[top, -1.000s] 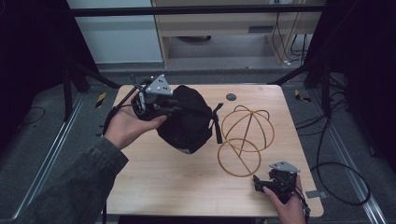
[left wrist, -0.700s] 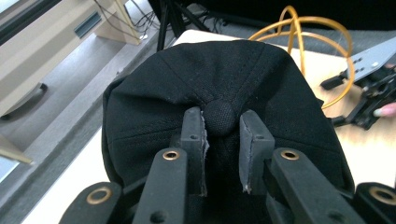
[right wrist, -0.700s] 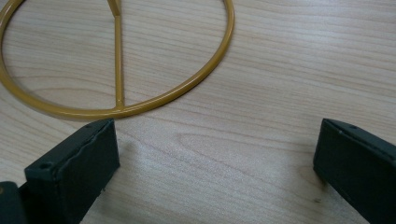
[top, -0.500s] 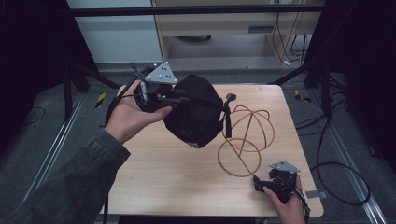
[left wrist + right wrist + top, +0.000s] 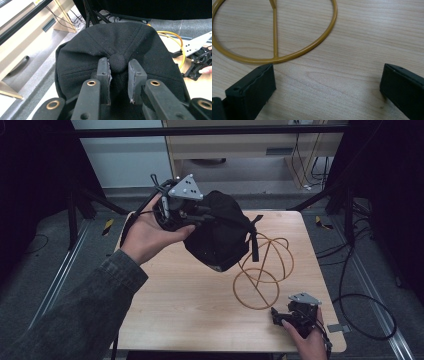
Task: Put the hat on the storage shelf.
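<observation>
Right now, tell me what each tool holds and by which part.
The left tool grips the black cap by its crown around the top button. The right tool is open, holding nothing.

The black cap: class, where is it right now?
High view: the black cap hangs above the table's middle, gripped by the left gripper, just left of the gold wire stand.

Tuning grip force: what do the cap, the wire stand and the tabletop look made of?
Cap: black woven cloth, matte; stitched panel seams and a fabric-covered top button show.
Wire stand: looks like bent metal rod with glossy mustard coating; coated plastic can't be excluded.
Tabletop: pale wood grain, smooth, possibly laminate.
</observation>
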A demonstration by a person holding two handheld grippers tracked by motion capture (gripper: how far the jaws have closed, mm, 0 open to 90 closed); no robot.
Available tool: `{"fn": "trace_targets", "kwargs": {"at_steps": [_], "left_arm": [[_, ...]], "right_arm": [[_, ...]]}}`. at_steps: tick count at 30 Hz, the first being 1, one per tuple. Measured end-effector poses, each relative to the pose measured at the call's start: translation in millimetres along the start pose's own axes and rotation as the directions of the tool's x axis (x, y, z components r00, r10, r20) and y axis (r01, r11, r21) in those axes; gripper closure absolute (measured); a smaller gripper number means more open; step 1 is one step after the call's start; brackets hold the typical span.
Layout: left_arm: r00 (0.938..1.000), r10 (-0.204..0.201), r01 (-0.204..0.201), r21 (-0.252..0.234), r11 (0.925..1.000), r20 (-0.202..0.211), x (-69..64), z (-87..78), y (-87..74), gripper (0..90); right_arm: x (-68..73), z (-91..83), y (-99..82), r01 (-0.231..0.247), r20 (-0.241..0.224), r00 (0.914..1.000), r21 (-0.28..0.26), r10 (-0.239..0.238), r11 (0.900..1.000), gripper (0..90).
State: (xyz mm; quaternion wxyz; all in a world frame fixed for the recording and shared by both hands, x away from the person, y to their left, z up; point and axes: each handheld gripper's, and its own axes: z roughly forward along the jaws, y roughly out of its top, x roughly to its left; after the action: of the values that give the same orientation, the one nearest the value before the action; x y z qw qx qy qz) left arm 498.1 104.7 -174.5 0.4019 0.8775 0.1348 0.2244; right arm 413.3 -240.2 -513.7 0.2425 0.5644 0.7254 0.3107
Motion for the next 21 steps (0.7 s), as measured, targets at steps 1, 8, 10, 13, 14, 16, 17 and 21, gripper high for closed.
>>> {"fn": "trace_targets", "kwargs": {"at_steps": [1,8,10,13,14,16,17,21], "left_arm": [[1.0,0.002,-0.002,-0.005,1.0,0.002,-0.1,-0.6,2.0,74.4],[0.9995,0.028,-0.027,-0.017,0.9995,0.016,-5.9,2.0,17.7,74.4],[0.9993,0.03,-0.03,-0.024,0.9993,0.023,-7.9,4.4,20.8,74.3],[0.999,0.035,-0.035,-0.026,0.9991,0.026,-9.7,6.8,24.5,74.3],[0.9989,0.039,-0.038,-0.037,0.9986,0.027,-11.4,9.1,28.2,74.3],[0.9987,0.039,-0.038,-0.045,0.9983,0.032,-13.4,11.7,31.7,74.4],[0.9986,0.04,-0.039,-0.046,0.9982,0.035,-13.9,12.7,33.0,74.4],[0.9977,0.053,-0.051,-0.055,0.9972,0.041,-17.2,18.6,41.8,74.3]], "right_arm": [[0.0,0.0,0.0,0.0,0.0,1.0,0.0,0.0,1.0,0.3],[0.0,0.2,-0.1,0.0,-0.001,1.0,-0.002,0.0,1.0,0.3],[0.0,0.2,-0.1,0.0,-0.001,1.0,-0.002,0.0,1.0,0.3],[-0.1,0.3,0.0,0.001,-0.001,1.0,-0.002,-0.001,1.0,0.3],[-0.1,0.3,0.0,0.001,-0.001,1.0,-0.002,-0.001,1.0,0.3],[0.0,0.2,-0.1,0.0,-0.001,1.0,-0.002,0.0,1.0,0.3],[0.0,0.2,0.0,0.0,-0.001,1.0,-0.002,0.0,1.0,0.4],[0.0,0.3,0.0,0.0,-0.001,1.0,-0.002,0.0,1.0,0.3]]}}
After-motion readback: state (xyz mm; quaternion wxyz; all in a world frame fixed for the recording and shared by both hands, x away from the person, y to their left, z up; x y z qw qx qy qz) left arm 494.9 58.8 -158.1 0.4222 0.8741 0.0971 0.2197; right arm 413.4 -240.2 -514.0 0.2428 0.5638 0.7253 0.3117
